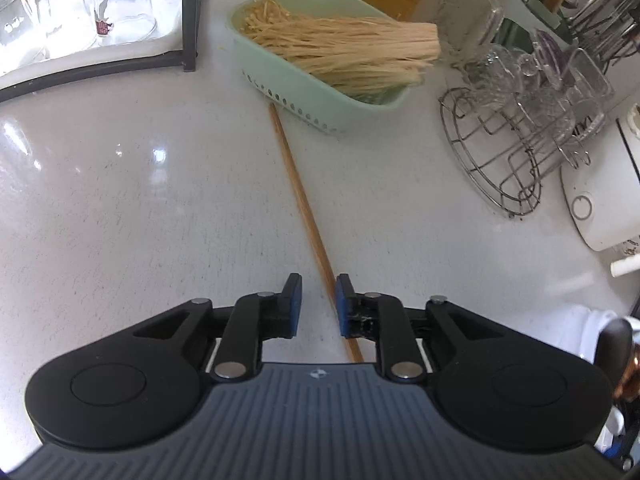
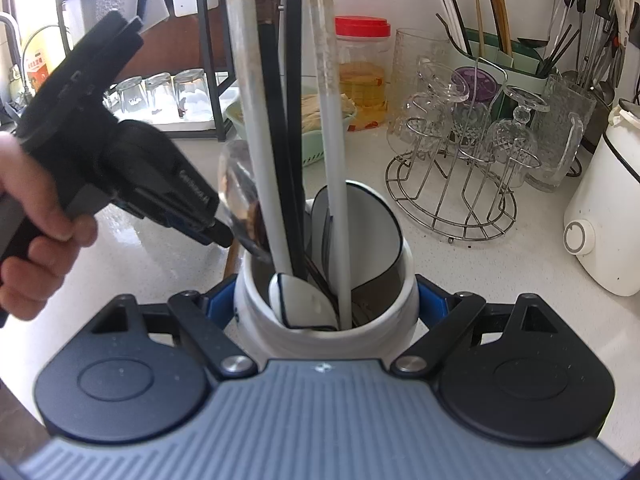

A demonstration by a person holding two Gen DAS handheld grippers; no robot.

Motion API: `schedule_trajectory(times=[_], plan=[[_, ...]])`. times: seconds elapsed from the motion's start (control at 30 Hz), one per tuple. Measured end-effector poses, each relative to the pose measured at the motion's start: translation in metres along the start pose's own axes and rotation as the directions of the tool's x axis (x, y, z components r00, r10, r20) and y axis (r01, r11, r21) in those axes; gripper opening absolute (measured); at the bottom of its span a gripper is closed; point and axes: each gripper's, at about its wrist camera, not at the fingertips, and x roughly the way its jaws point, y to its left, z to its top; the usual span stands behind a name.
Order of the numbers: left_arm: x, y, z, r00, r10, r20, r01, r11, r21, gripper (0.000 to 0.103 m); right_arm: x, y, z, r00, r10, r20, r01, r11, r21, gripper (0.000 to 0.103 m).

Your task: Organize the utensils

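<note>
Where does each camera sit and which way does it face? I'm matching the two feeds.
Left wrist: rides the left tongs, angled down at the counter and a lone chopstick; only its own fingers show.
Right wrist: rides the right tongs, clamped on the white utensil holder; a hand carrying the left tongs shows.
Shared: green basket, wire glass rack.

We read almost nothing. The orange package [image 2: 38,70] at the upper left of the right wrist view carries print too small to read; lettering on the left gripper [image 2: 224,236] is blurred.
</note>
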Motion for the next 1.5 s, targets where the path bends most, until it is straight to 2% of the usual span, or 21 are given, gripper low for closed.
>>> schedule_trajectory(times=[0.2,0.37,0.43,0.47,0.6,0.77,1.2,1.5], plan=[[0.006,-0.011,0.001,1.0,0.022,0.011,-0.022,0.999,0.043,0.023,0.0,0.0,-0.001,1.0,-0.002,0.007,0.002,1.0,0.01,0.09],[0.008,-0.023,-0.002,0.997,0.078,0.018,-0.079,0.991,0.105,0.023,0.0,0.0,-0.002,1.0,-0.007,0.011,0.007,1.0,0.014,0.09],[0.009,-0.027,-0.001,0.995,0.102,0.013,-0.103,0.988,0.115,0.02,-0.001,0.001,-0.002,1.0,-0.007,0.011,0.007,1.0,0.013,0.09],[0.01,-0.028,-0.001,0.994,0.11,0.01,-0.11,0.986,0.123,0.012,-0.001,0.001,-0.002,1.0,-0.007,0.011,0.007,1.0,0.013,0.09],[0.01,-0.03,-0.004,0.993,0.12,-0.006,-0.118,0.983,0.143,0.009,-0.001,0.001,-0.002,1.0,-0.006,0.012,0.006,1.0,0.013,0.09],[0.001,-0.022,-0.016,0.991,0.13,-0.021,-0.126,0.982,0.139,0.006,-0.001,0.001,-0.002,1.0,-0.001,0.013,0.001,1.0,0.002,0.091],[-0.042,0.008,-0.072,0.988,0.133,-0.072,-0.125,0.986,0.114,0.006,-0.001,-0.002,-0.003,0.999,0.039,0.028,-0.038,0.999,-0.029,0.09],[-0.05,0.026,-0.096,0.983,0.141,-0.119,-0.132,0.988,0.082,0.007,-0.001,-0.002,-0.003,0.998,0.056,0.029,-0.055,0.997,-0.049,0.091]])
